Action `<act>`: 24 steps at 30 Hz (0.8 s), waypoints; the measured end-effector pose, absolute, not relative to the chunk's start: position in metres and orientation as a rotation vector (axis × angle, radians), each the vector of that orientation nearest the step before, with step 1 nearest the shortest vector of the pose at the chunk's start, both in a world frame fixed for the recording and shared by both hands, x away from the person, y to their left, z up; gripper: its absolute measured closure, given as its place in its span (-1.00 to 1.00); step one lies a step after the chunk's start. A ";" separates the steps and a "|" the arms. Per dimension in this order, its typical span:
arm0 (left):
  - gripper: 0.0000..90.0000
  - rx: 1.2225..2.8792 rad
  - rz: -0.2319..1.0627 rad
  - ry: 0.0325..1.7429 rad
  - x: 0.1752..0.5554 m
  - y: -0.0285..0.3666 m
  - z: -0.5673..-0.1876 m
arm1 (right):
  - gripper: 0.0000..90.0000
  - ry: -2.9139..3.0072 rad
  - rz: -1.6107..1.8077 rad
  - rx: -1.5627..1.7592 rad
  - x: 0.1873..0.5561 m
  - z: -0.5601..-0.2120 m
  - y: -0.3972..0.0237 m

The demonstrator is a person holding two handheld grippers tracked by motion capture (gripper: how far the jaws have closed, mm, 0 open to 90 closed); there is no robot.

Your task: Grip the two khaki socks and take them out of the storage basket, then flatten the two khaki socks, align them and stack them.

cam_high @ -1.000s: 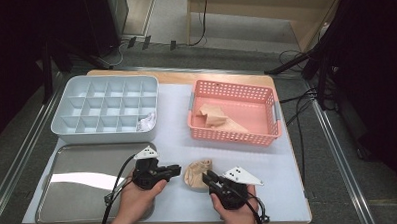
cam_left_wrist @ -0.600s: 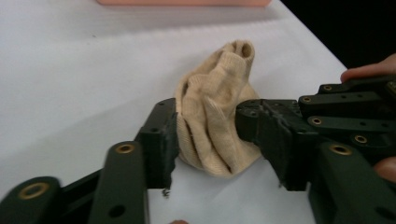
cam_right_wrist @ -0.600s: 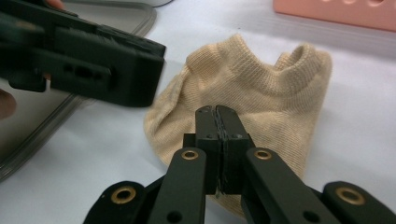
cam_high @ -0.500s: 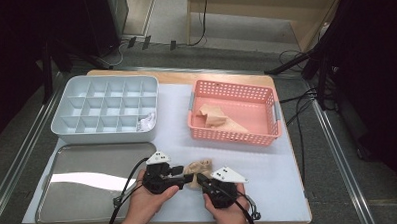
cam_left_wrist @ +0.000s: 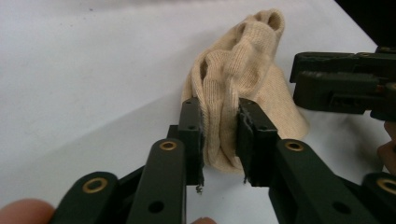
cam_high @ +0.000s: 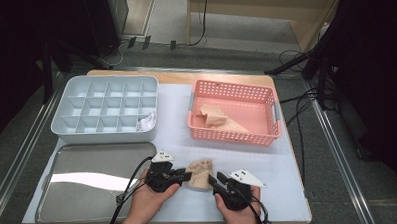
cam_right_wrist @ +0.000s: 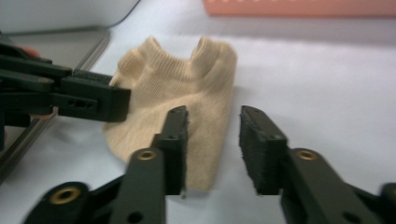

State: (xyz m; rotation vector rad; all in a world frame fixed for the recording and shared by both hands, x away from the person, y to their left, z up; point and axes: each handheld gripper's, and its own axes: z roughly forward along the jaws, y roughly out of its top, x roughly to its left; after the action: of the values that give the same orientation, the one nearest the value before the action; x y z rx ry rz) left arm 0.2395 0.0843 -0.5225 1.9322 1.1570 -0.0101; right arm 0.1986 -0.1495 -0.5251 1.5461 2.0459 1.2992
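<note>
Beige sock (cam_high: 200, 173) is lying bunched on the white mat between the tray (cam_high: 89, 186) and basket (cam_high: 232, 111), so folding's barely getting going. Left gripper (cam_left_wrist: 219, 133) is pinching a ridge of it after closing in; right gripper (cam_right_wrist: 212, 140) is opening, jaws apart around the edge.

Sock (cam_high: 200, 172): beige, ribbed knit. Basket (cam_high: 235, 135): salmon pink, perforated grid walls. Compartment tray (cam_high: 66, 109): pale grey-blue. Metal tray (cam_high: 89, 181): silver. Gripper fingers (cam_left_wrist: 192, 135): black. Worktop (cam_high: 273, 164): white.
</note>
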 end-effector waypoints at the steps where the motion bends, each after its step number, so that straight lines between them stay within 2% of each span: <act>1: 0.71 1.933 -0.007 1.160 0.239 0.084 -0.523 | 0.33 2.064 1.301 1.545 0.199 -0.527 -0.148; 6: 0.82 1.947 0.009 1.154 0.238 0.082 -0.523 | 0.44 2.103 1.291 1.555 0.201 -0.532 -0.142; 9: 0.86 1.943 0.010 1.148 0.237 0.081 -0.524 | 0.60 2.118 1.301 1.560 0.202 -0.533 -0.142; 11: 0.86 1.946 0.003 1.148 0.236 0.081 -0.524 | 0.80 2.117 1.310 1.578 0.202 -0.532 -0.144; 13: 0.87 1.938 -0.016 1.156 0.235 0.081 -0.523 | 0.84 2.120 1.330 1.581 0.204 -0.531 -0.147; 19: 0.86 1.939 -0.054 1.141 0.230 0.078 -0.523 | 0.82 2.113 1.339 1.586 0.201 -0.526 -0.153; 21: 0.84 1.929 -0.047 1.149 0.228 0.077 -0.524 | 0.73 2.088 1.347 1.578 0.198 -0.523 -0.157; 24: 0.61 1.916 -0.024 1.146 0.227 0.078 -0.522 | 0.59 2.061 1.361 1.581 0.193 -0.520 -0.160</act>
State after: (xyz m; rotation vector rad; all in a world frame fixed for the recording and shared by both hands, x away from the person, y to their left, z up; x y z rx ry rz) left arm 0.2269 0.0783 -0.5216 1.9162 1.1457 -0.0242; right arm 0.1932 -0.1603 -0.5199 1.5808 2.0611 1.3612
